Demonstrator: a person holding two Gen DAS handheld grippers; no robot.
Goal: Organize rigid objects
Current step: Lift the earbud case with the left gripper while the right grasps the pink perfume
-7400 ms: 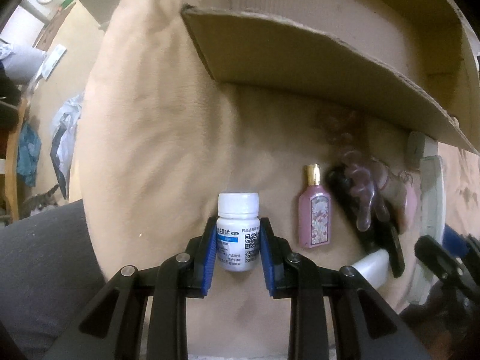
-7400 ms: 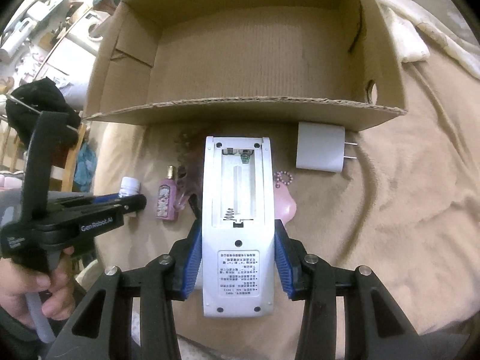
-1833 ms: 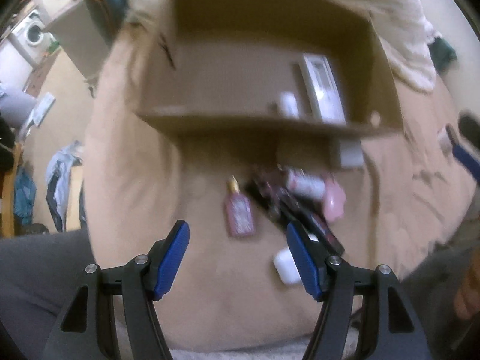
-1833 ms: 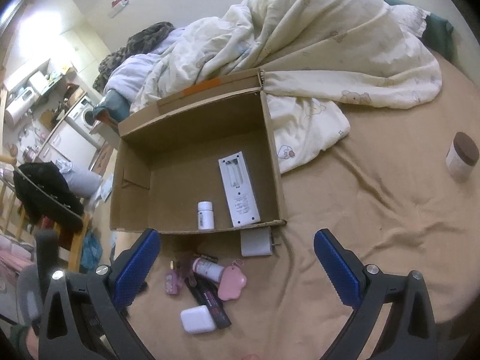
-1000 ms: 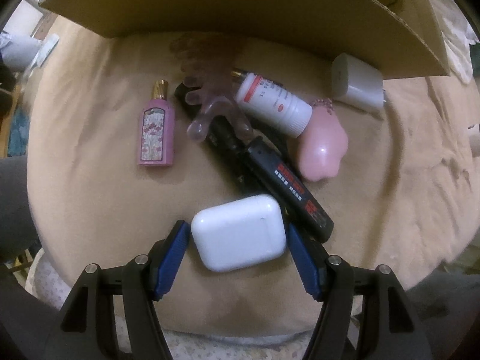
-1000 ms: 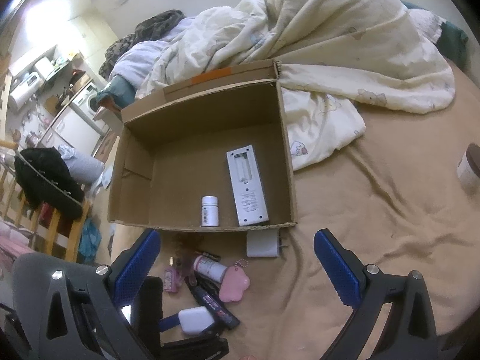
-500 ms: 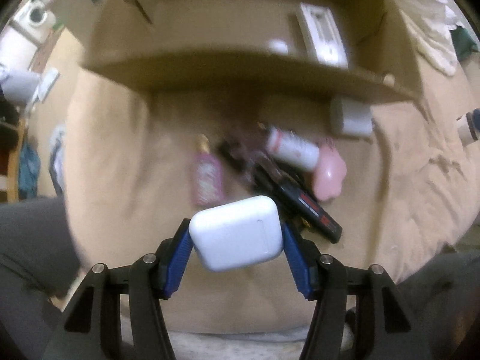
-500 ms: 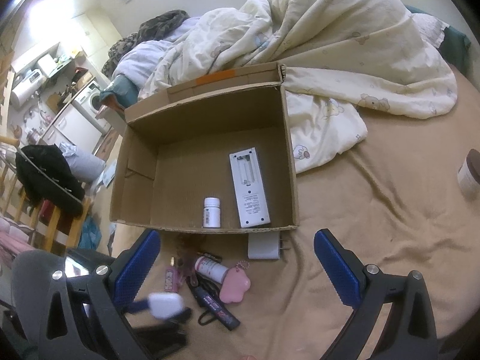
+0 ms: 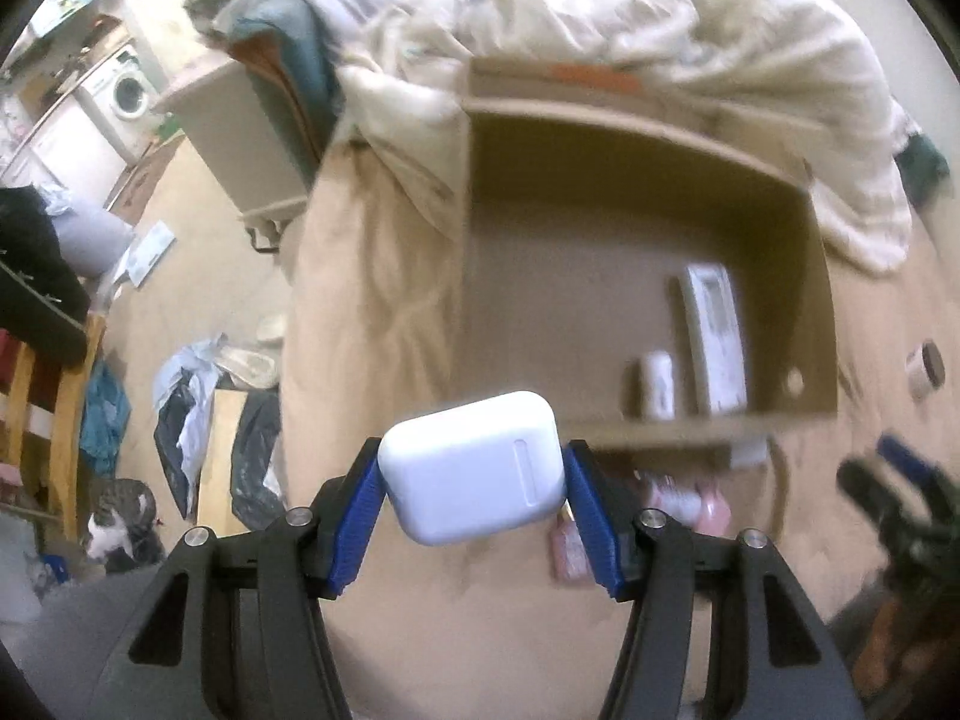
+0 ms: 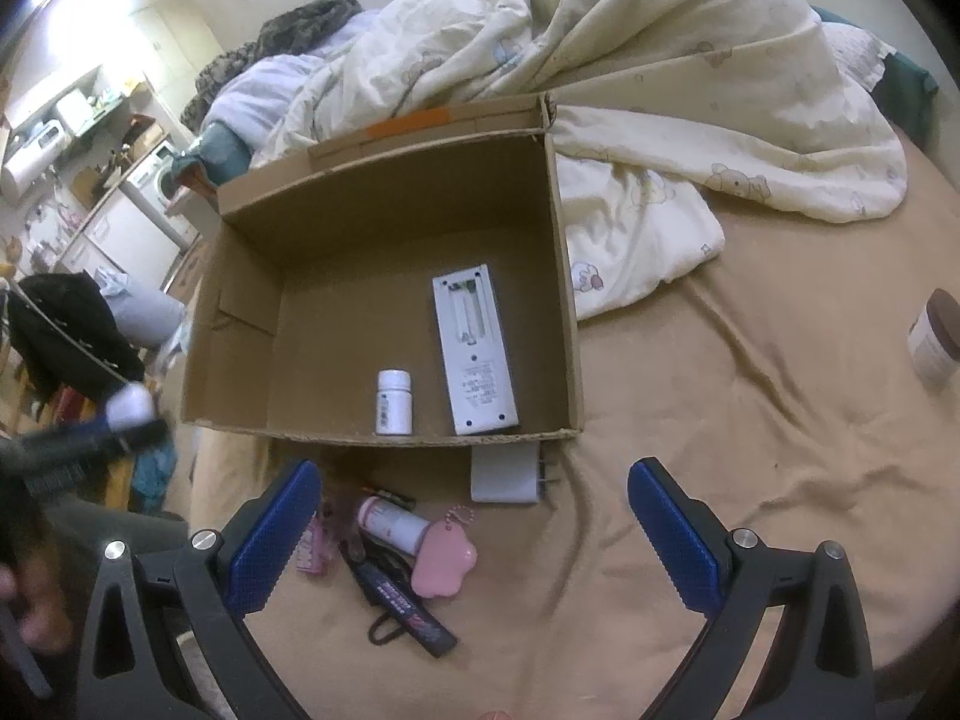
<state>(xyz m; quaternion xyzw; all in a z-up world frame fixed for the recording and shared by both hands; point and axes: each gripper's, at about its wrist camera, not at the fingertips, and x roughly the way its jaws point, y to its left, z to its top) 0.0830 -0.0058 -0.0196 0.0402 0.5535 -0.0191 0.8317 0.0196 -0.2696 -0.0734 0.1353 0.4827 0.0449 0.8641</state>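
My left gripper (image 9: 474, 501) is shut on a white earbud case (image 9: 474, 468), held in the air in front of the open cardboard box (image 9: 636, 240), near its left front corner. The case also shows at the left of the right wrist view (image 10: 129, 405). The box (image 10: 240, 324) holds a white pill bottle (image 10: 394, 402) and a white remote (image 10: 474, 348). My right gripper (image 10: 474, 540) is open and empty above the bed. In front of the box lie a white charger (image 10: 504, 471), a red-and-white tube (image 10: 393, 525), a pink paw-shaped tag (image 10: 444, 564), a pink perfume bottle (image 10: 312, 552) and a black pen-like bar (image 10: 402, 600).
A cream duvet (image 10: 660, 60) lies behind and to the right of the box. A brown-lidded jar (image 10: 933, 339) stands on the tan sheet at the far right. The bed's left edge drops to a cluttered floor with a cat (image 9: 117, 525) and a wooden chair (image 9: 36, 396).
My left gripper closed on the white earbud case, lifted it off the bed and carried it up and left toward the box. My right gripper has stayed open and nearly still.
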